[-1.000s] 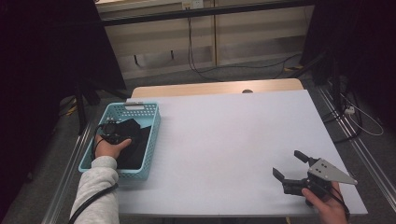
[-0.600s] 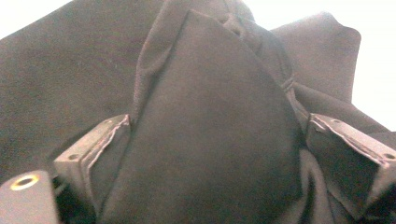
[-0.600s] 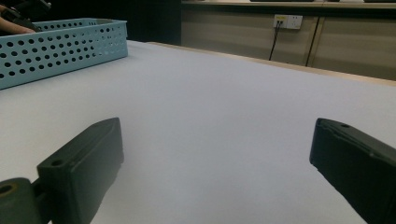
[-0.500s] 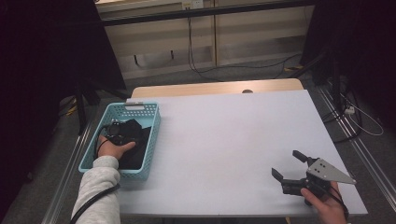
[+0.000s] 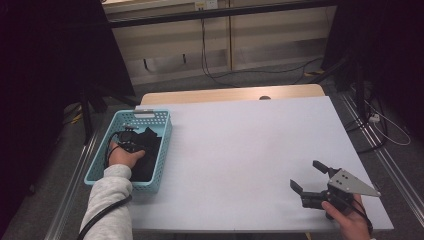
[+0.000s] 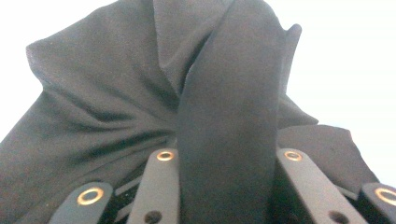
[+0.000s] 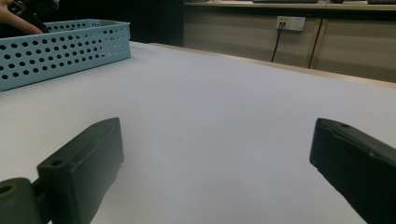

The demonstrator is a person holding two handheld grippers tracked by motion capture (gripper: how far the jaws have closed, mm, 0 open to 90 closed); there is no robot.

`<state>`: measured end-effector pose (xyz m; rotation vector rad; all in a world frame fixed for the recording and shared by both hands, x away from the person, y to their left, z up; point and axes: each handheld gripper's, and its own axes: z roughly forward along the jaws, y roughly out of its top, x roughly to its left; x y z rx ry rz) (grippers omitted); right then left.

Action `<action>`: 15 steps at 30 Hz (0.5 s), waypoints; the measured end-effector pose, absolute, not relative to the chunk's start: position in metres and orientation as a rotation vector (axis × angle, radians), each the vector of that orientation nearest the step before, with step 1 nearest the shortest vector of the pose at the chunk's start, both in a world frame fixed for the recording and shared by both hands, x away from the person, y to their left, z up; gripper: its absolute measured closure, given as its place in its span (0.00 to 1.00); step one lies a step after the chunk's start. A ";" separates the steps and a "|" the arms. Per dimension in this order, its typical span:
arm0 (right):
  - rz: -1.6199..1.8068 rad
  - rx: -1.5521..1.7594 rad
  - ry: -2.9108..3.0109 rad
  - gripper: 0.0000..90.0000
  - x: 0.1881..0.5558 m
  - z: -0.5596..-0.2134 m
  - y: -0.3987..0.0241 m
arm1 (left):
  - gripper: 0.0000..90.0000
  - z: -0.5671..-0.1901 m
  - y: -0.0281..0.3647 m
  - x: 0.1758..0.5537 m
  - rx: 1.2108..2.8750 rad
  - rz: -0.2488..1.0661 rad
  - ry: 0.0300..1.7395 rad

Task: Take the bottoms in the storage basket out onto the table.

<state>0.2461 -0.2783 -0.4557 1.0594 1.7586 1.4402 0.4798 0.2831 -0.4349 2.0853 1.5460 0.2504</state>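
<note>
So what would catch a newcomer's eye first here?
Probably the light blue perforated basket at the white table's left edge, where the left gripper has just been closing on a black cloth, a fold between its jaws. At the near right corner, the right gripper waits open.

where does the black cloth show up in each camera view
High view: black cloth lies in the blue basket at table left, under the left gripper.
Left gripper view: black cloth bunched between the jaws.
Right gripper view: hidden behind the basket wall, upper left.
Shared landmark: the blue basket.
</note>
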 end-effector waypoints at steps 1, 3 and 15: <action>1.442 1.062 1.759 0.02 0.246 -0.456 -0.278 | 0.82 -0.435 0.283 0.480 2.065 0.248 1.561; 1.441 1.061 1.760 0.02 0.246 -0.456 -0.279 | 0.83 -0.433 0.283 0.482 2.073 0.242 1.571; 1.443 1.069 1.752 0.02 0.245 -0.456 -0.281 | 0.85 -0.394 0.295 0.486 1.991 0.249 1.563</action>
